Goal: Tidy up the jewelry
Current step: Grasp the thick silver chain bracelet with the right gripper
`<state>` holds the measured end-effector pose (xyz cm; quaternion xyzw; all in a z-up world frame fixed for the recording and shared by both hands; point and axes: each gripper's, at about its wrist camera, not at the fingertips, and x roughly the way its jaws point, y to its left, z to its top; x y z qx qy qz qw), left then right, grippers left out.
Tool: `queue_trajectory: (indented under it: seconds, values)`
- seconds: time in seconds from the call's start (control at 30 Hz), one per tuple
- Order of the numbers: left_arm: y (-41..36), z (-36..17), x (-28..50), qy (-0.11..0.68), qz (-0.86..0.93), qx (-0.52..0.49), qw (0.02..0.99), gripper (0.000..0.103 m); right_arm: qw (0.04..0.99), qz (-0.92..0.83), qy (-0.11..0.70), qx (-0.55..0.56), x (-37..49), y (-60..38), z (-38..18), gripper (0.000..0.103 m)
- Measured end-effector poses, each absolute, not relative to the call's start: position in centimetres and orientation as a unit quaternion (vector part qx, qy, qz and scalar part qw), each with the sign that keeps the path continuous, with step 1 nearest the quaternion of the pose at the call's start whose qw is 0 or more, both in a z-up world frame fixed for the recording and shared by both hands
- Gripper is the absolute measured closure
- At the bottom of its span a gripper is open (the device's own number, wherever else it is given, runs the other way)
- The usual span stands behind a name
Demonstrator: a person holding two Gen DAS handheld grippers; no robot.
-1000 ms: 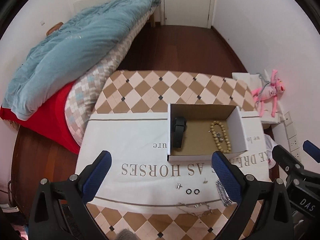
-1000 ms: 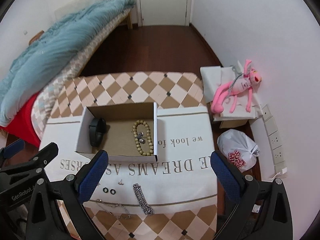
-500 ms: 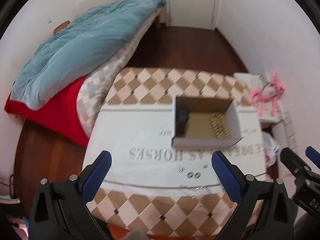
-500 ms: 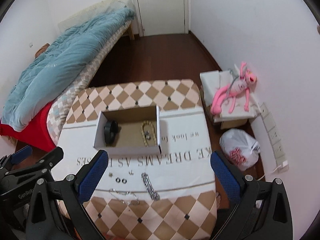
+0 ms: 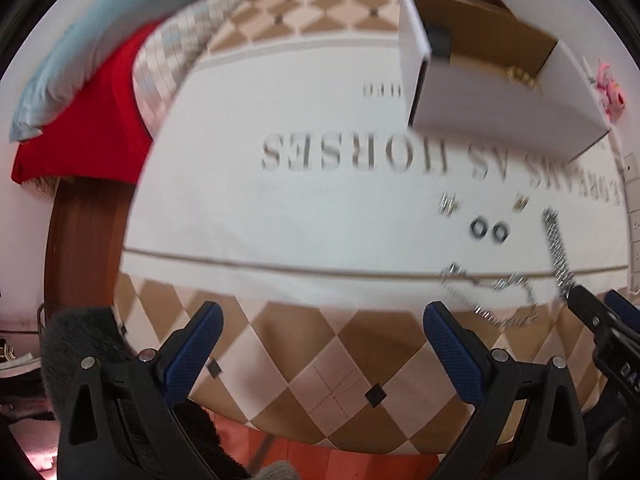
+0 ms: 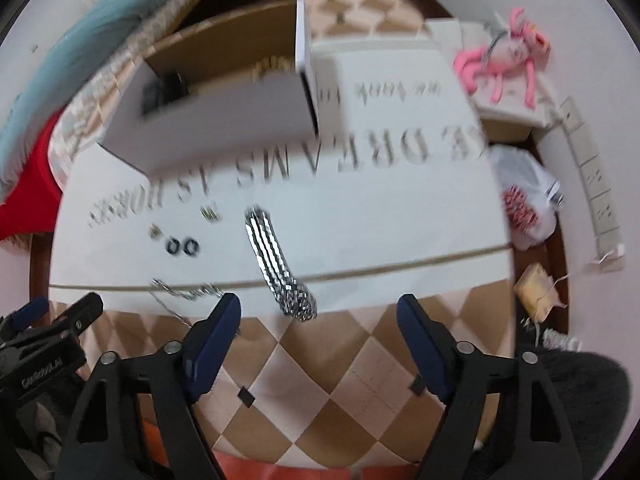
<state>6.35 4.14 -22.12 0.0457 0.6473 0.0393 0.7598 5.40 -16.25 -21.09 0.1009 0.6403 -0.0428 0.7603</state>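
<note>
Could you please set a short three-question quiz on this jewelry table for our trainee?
1. True or false: the right gripper holds the wide silver bracelet.
2. Which lies nearest the two black rings: A) the small silver earrings, B) the pink plush toy, C) the white plastic bag?
3. Name the beaded piece already inside the cardboard box.

Key: 1. False; its open jaws hold nothing, and have just been closing. 2. A. 3. The wooden bead bracelet.

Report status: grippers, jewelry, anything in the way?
Left gripper open, empty. Right gripper open, jaws just narrowing, nothing between them. Silver chain bracelet loose on cloth just ahead, outside box. Path clear.
</note>
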Motion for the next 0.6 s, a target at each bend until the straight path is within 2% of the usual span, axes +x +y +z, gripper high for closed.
queue_trajectory:
  seconds: [0.1,0.17,0.23,0.33,0.43,0.6]
  values:
    - [4.1,-23.1,5.9,0.656,0.036,0.043,0.753,0.001,0.768,-0.041,0.633,0.083,5.2,-15.5,-21.8,0.042]
    - [4.1,-23.6,5.9,0.66,0.031,0.037,0.75,0.001,0.772,-0.04,0.63,0.072,5.3,-15.0,-21.4,0.055]
    - [4.1,-23.7,5.9,0.661,0.028,0.029,0.749,0.001,0.779,-0.031,0.622,0.077,5.3,-14.5,-21.0,0.085]
    - [3.8,-23.6,6.1,0.66,0.015,0.017,0.751,0.001,0.782,-0.029,0.619,0.069,5.1,-13.8,-20.6,0.087]
    - [3.3,-23.0,6.3,0.654,-0.002,0.016,0.756,0.001,0.782,-0.032,0.615,0.093,4.7,-14.6,-20.2,0.091]
    - [1.5,-23.0,6.3,0.654,-0.036,0.019,0.756,0.001,0.784,-0.058,0.604,0.133,3.6,-17.7,-18.9,0.092]
